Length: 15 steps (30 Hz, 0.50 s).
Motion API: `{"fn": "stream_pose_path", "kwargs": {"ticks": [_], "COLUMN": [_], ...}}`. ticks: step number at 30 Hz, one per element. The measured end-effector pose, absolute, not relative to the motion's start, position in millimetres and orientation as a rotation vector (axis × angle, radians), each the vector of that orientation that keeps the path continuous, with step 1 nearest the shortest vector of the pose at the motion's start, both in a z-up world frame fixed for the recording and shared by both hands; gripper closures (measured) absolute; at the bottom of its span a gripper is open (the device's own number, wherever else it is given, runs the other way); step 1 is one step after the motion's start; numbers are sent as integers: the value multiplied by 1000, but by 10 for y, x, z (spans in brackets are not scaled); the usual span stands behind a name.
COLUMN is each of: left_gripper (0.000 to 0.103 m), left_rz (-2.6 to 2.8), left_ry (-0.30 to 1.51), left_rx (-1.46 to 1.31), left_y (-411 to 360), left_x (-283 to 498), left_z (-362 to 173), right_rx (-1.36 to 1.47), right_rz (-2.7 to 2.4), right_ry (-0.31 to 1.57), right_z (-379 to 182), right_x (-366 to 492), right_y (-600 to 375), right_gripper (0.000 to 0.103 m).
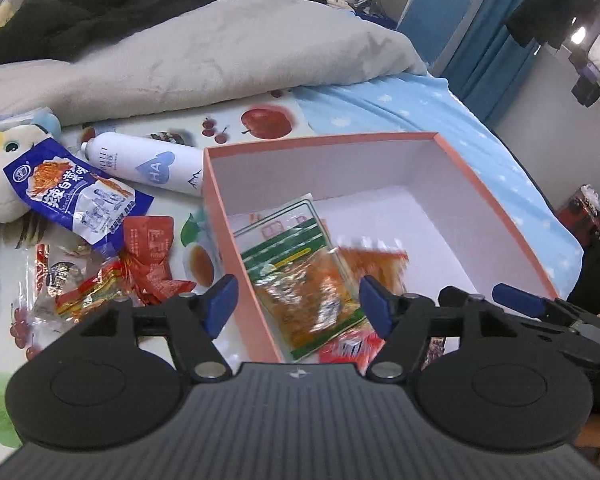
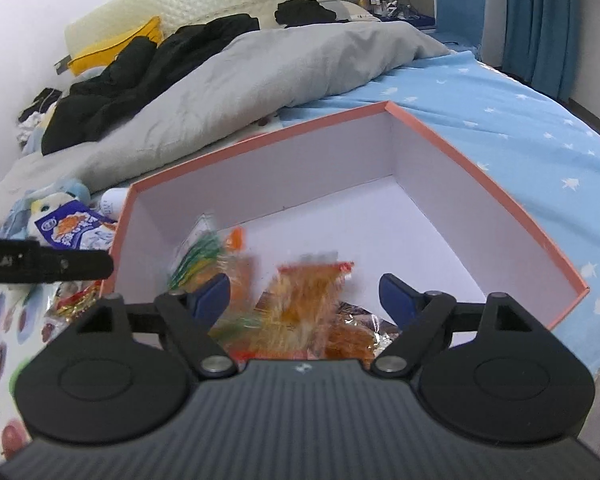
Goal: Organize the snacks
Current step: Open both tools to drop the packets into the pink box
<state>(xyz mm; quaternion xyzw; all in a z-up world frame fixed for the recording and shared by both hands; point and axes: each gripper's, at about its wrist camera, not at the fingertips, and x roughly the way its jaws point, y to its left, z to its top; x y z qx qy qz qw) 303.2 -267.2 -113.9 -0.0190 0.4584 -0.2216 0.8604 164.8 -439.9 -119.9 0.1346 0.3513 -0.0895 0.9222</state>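
A salmon-pink box (image 1: 340, 172) with a white inside stands open on the bed. My left gripper (image 1: 298, 306) hangs open over its near left corner. A blurred green-and-orange snack packet (image 1: 300, 276) lies below its pads, touching neither. My right gripper (image 2: 304, 296) is open too, over the box (image 2: 280, 176), with a blurred orange packet (image 2: 308, 292) loose between its pads. A green packet (image 2: 204, 252) shows to its left. Outside the box on the left lie a blue packet (image 1: 76, 196) and several red packets (image 1: 148, 256).
A white spray bottle (image 1: 148, 166) and a plush toy (image 1: 4, 184) lie left of the box on a fruit-print cloth (image 1: 266, 120). A grey duvet (image 1: 220, 52) and black clothes (image 1: 100, 4) pile up behind. The blue star sheet (image 2: 500, 128) runs right of the box.
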Motion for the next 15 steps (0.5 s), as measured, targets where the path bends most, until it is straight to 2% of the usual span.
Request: {"fn": "stream_pose_path", "kwargs": {"ticks": [2, 5, 15], "left_gripper": [19, 12, 7], "left_rz": [-453, -442, -427], "left_ry": [943, 904, 796], "left_rx": [-29, -4, -26], "left_y": [-2650, -2615, -2179], "left_x": [2997, 2936, 2573], "left_z": [-1067, -912, -228], "right_rx": [280, 279, 262], "right_rz": [-195, -215, -190], "right_ry": [711, 692, 614], "right_z": [-1163, -1047, -468], "right_x": [1632, 1589, 1376], "right_y": [-4415, -4390, -4140], "right_gripper": [20, 20, 19]}}
